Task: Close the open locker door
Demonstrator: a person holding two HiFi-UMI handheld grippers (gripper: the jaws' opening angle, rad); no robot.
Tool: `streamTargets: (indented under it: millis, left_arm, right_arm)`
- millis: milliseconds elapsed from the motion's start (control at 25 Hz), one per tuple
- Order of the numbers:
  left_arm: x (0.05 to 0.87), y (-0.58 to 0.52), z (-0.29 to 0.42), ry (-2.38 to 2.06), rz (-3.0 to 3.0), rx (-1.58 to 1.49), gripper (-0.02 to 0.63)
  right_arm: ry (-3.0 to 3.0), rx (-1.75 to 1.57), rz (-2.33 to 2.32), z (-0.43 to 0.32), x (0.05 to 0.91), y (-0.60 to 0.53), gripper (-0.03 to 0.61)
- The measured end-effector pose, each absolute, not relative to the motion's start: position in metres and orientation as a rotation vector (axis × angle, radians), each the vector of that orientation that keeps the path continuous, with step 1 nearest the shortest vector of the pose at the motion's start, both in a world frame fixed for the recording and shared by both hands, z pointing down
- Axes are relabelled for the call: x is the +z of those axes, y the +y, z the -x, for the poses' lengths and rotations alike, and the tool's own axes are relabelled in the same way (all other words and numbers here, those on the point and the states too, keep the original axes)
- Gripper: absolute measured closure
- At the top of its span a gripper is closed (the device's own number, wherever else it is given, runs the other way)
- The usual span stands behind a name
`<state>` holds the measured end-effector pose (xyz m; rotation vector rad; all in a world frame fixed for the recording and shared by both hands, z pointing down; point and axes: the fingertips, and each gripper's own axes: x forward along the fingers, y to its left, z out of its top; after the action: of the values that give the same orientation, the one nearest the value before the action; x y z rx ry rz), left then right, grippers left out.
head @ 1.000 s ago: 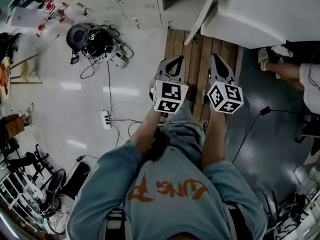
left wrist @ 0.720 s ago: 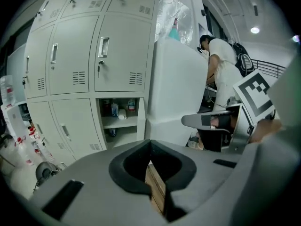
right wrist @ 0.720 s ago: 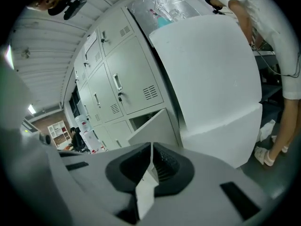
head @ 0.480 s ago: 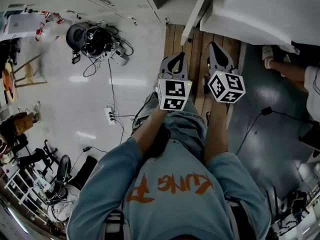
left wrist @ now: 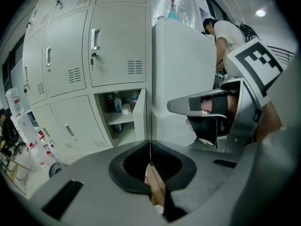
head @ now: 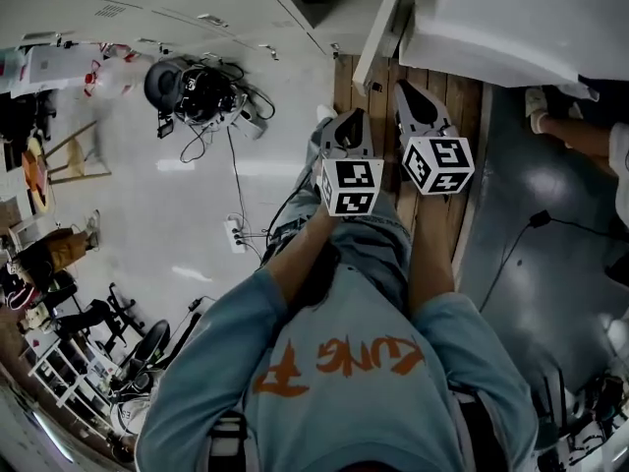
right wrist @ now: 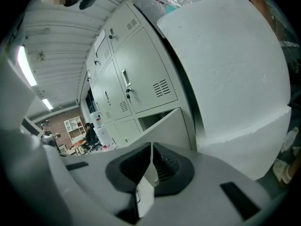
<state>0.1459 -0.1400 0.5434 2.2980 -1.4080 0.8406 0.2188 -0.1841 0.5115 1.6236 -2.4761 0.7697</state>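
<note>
— Left gripper view: where is the locker door [left wrist: 140, 114] found?
— Ajar, ahead of the closed, empty fingers of the left gripper [left wrist: 150, 145] (the right gripper [right wrist: 151, 147] is pressed together too). Its outer face should be pushed squarely.

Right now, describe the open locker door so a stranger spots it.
Find the wall of grey lockers, then its column beside the big white block. One locker door there stands swung outward, baring a shelf of small containers; its neighbours are shut.
</note>
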Motion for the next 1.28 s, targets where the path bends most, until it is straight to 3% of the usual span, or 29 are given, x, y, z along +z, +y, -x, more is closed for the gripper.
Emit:
streamTargets:
  millis: [680, 1280]
  left_arm:
    - [0.568, -0.183, -0.134, -1.460, -2.199, 0.789, 0.592]
    - [0.569, -0.215, -0.109, -1.510, -2.228, 0.805, 0.592]
  right_arm:
    - [-2.477, 0.631, -1.260, -0.178, 0.539, -0.220, 0.541]
    - [-2.459, 0.657, -1.220, -0.156, 0.542, -0.245, 0.541]
